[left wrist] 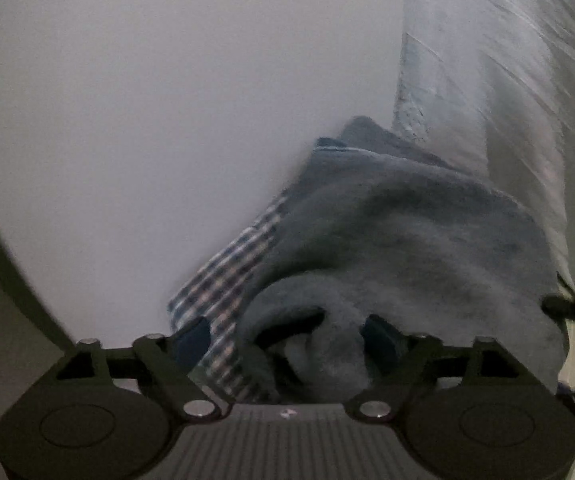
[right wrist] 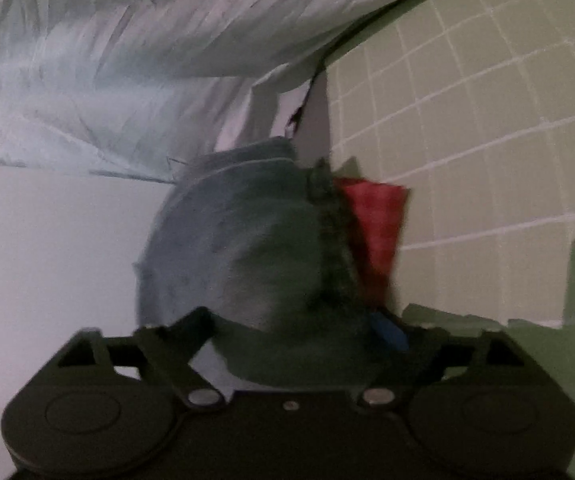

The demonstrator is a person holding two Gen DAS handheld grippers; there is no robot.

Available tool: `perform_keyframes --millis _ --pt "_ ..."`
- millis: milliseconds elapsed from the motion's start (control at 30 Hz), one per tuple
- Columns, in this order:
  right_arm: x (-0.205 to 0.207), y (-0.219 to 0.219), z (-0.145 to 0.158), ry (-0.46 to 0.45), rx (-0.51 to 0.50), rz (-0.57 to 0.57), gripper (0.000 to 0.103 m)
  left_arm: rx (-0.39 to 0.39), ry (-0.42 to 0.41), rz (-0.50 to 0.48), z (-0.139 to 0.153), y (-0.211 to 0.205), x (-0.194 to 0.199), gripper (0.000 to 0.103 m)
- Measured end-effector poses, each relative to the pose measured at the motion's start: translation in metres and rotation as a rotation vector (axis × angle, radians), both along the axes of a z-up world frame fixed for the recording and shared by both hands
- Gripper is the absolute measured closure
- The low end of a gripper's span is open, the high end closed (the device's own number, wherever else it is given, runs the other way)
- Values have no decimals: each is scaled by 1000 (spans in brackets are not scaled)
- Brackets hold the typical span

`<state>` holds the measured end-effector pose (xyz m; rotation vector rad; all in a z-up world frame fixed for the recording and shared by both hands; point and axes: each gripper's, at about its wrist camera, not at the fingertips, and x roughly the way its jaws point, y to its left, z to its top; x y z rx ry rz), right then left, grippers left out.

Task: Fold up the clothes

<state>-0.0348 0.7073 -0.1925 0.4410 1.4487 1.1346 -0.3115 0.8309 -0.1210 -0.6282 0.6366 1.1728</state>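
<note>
Both views are blurred, so the weave and edges of the cloth are hard to make out, and the lower part of each frame is blocked by the gripper's own black body. In the left wrist view the left gripper [left wrist: 287,340] has its jaws spread wide; a bunched grey fleece garment [left wrist: 407,240] bulges up between its blue pads [left wrist: 191,340], but whether the pads press on it cannot be told. A checked cloth [left wrist: 227,276] pokes out from under the fleece at lower centre, partly hidden by it. The white table [left wrist: 147,120] fills the left of the frame, and a pale crumpled sheet [left wrist: 487,60] runs up the right edge, cut off by the lens rim. In the right wrist view the right gripper [right wrist: 299,332] is also spread wide, only one blue pad [right wrist: 389,330] showing, with the fleece heaped in the centre between the fingers. A red cloth [right wrist: 375,232] sits just right of the fleece, half covered by a dark trim. Green tiled floor [right wrist: 467,120] fills the right.
</note>
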Motion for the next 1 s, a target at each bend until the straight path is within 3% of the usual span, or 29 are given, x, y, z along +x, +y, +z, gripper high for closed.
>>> perform_keyframes --millis 133,167,233,333,500,800,1000 --pt "-1 -16 22 -125 9 49 10 9 -21 62 10 -12 1 14" --pt "-3 -22 31 -167 17 58 5 32 -7 57 16 -20 4 14" --pt "-9 -40 53 -283 50 76 0 74 13 35 26 -38 4 13" --pt "-28 -65 89 -454 71 119 0 112 11 -11 52 -73 -5 6" --pt "-59 -116 136 -661 89 124 0 182 -11 -81 93 -140 -7 0" --pt "-104 -223 176 -805 99 109 0 210 -78 -104 136 -266 -33 0" --pt "-142 -287 182 -936 96 102 0 180 -79 -101 134 -329 -46 0"
